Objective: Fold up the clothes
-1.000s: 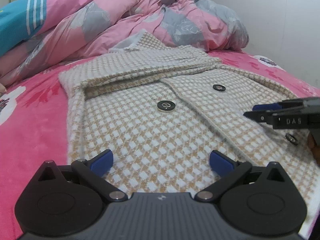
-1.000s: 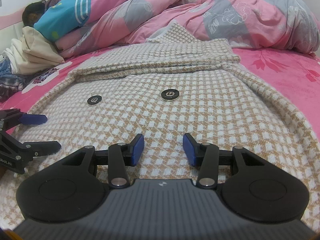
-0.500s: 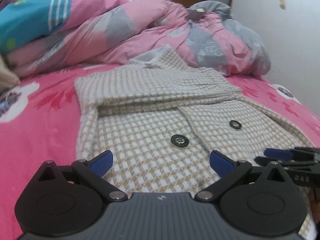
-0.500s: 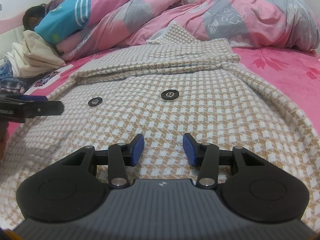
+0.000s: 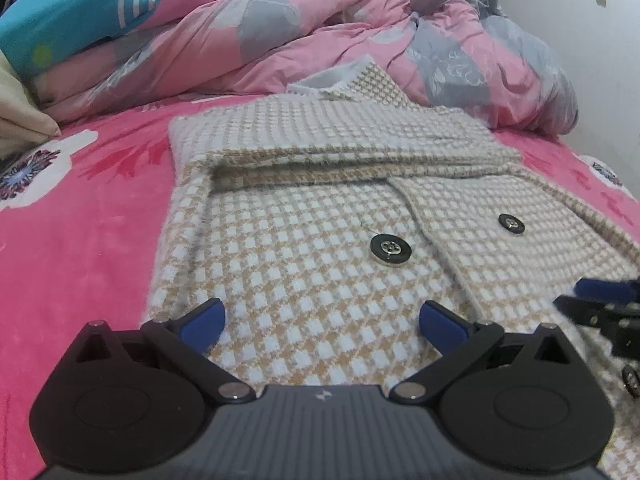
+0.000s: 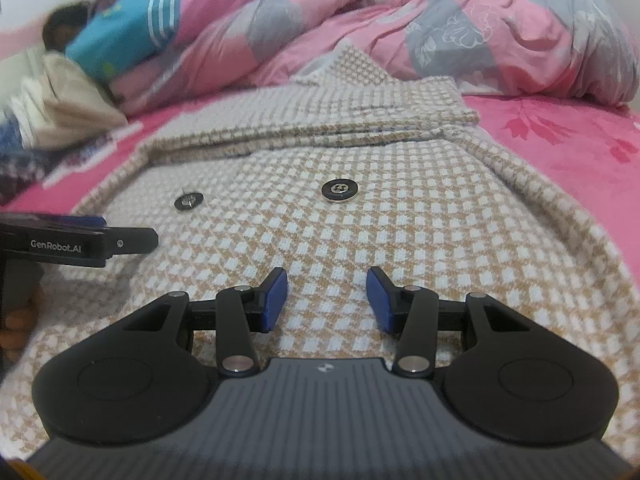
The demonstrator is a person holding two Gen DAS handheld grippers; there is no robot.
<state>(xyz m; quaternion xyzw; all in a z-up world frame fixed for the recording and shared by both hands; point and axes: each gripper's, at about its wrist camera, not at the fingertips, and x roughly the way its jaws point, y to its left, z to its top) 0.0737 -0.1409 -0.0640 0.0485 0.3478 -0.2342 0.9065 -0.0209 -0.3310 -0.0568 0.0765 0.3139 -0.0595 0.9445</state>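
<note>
A thick, soft knit cardigan (image 5: 320, 248) lies under the spread left gripper (image 5: 320, 318) and opening, empty right gripper (image 6: 327, 300), its near hem likely the best place to grip.

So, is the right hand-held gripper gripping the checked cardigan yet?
Cannot tell. In the right wrist view the right hand-held gripper has its jaws parted and opening above the checked cardigan, nothing pinched; contact underneath is unclear.

Checked cardigan (image 6: 400, 216), spread flat on pink bedsheet (image 6: 560, 132); right gripper (image 6: 327, 300) near, jaws opening, nothing between; left gripper (image 6: 132, 240) at left; rumpled quilt (image 6: 400, 20) far.
</note>
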